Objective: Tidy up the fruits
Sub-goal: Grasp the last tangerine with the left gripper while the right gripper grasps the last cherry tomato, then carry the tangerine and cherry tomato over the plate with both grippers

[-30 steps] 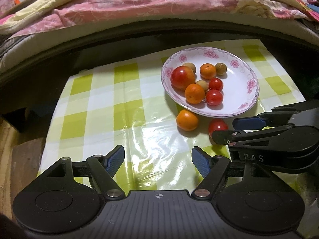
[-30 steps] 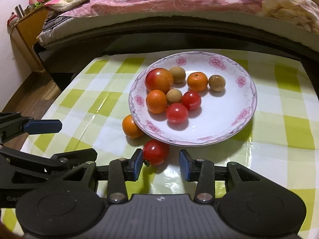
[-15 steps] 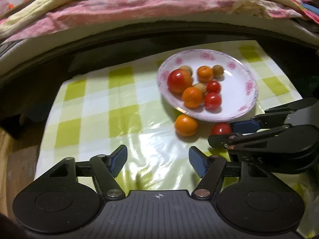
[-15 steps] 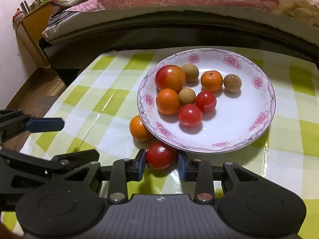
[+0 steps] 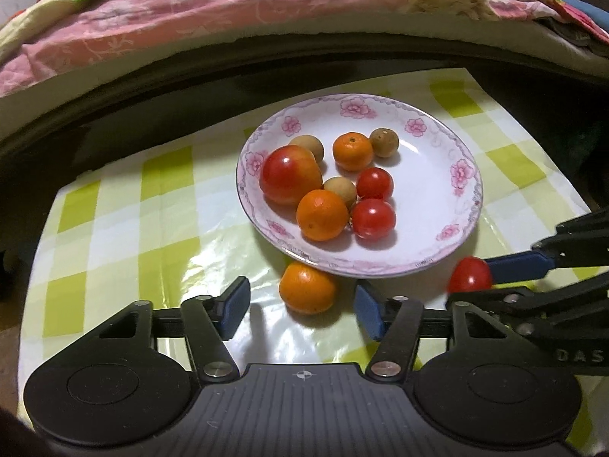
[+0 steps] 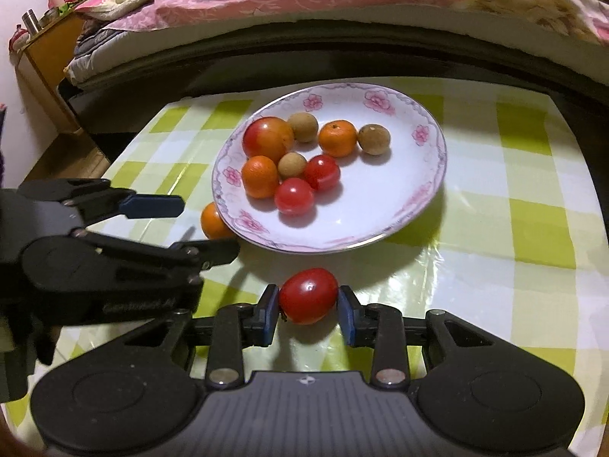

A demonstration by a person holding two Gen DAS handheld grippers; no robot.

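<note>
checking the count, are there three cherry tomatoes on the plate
No, only two cherry tomatoes lie on the plate; a third is off it.

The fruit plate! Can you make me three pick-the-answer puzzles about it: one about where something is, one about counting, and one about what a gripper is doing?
1. Where is the loose orange?
A) on the cloth against the plate's near rim
B) in the plate's middle
C) on the bed

2. How many fruits lie on the plate?
A) five
B) eight
C) eleven

3. What is the right gripper doing?
A) hanging empty
B) squeezing a tomato
C) holding the plate

Answers:
1 A, the orange sits on the cloth beside the plate.
2 B, one big red fruit, two oranges, three brown ones and two tomatoes.
3 B, the right gripper has both pads pressed on the tomato.
</note>
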